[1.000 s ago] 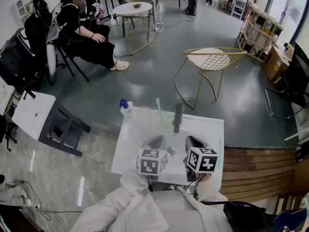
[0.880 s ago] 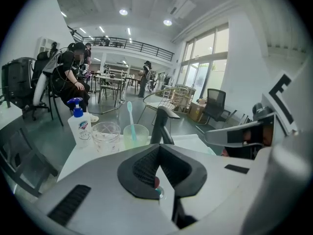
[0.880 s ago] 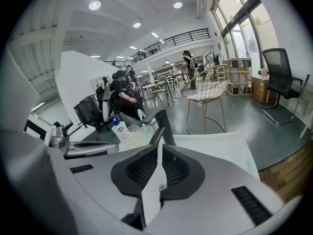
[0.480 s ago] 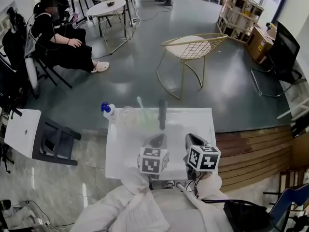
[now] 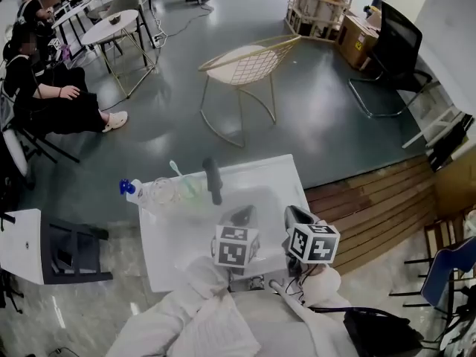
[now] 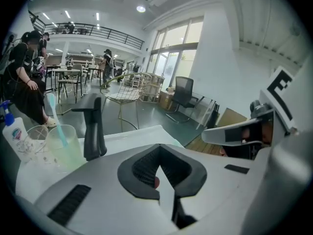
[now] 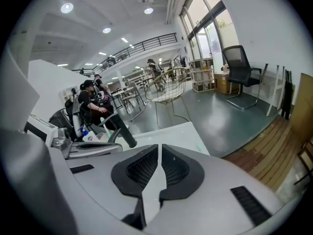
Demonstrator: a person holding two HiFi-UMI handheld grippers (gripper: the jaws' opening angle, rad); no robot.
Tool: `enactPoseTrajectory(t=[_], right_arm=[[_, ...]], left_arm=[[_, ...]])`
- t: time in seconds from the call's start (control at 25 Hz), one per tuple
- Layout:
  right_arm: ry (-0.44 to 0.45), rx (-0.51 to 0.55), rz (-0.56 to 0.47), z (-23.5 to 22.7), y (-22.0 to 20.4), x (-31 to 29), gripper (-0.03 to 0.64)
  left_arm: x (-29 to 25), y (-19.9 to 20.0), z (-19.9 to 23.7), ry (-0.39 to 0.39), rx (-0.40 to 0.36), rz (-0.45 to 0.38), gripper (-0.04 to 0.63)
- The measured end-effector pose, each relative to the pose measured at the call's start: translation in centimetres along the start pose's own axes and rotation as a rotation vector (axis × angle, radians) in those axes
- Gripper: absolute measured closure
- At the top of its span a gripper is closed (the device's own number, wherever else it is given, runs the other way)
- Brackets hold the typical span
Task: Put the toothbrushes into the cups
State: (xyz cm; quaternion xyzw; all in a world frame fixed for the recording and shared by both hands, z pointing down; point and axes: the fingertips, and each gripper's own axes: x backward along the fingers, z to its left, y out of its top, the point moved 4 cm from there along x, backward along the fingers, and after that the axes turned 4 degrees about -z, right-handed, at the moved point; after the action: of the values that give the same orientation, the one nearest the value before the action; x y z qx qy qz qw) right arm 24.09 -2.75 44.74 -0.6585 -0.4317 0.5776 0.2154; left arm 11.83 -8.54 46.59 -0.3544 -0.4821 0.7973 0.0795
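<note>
On the white table (image 5: 256, 192) a pale green cup (image 5: 192, 190) holds a light blue toothbrush (image 5: 176, 171). A clear cup (image 5: 162, 192) stands just left of it. In the left gripper view the green cup (image 6: 68, 148), the toothbrush (image 6: 54, 119) and the clear cup (image 6: 34, 138) sit far left. My left gripper (image 5: 239, 216) (image 6: 159, 149) hovers at the table's near edge, its pads meeting at the tips with no toothbrush in them. My right gripper (image 5: 296, 216) (image 7: 160, 146) is beside it, with only a thin slit and nothing between the pads.
A black tap-like post (image 5: 213, 182) rises beside the cups, and a blue-capped bottle (image 5: 132, 190) stands at the table's far left corner. A gold wire chair (image 5: 245, 65) is beyond the table. A wooden step (image 5: 364, 207) lies right. A seated person (image 5: 52, 99) is far left.
The head view has swung to the right, so the table, cups and wire chair slid leftwards. Both grippers travelled along with it and stay side by side at the near edge.
</note>
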Motion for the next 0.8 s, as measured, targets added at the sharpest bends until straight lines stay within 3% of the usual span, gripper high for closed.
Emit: enactPoseTrajectory(t=[0.32,0.6,0.8], right_arm=[[-0.055,-0.052,0.012,-3.5,-0.2,0.7,0.578],[-0.058,-0.079,0.045,-6.1,-0.6,-0.5,0.578],[-0.061,-0.041,0.121,-8.3,-1.3,-1.9,0.577]], left_arm=[[-2.9,-0.3,-2.4,-0.057,-0.014,0.057,0.597],[-5.3,-0.9,-2.7,-0.054,-0.002,0.108,0.597],[-6.9,-2.0,-2.9,-0.043,0.012,0.157,0.597]])
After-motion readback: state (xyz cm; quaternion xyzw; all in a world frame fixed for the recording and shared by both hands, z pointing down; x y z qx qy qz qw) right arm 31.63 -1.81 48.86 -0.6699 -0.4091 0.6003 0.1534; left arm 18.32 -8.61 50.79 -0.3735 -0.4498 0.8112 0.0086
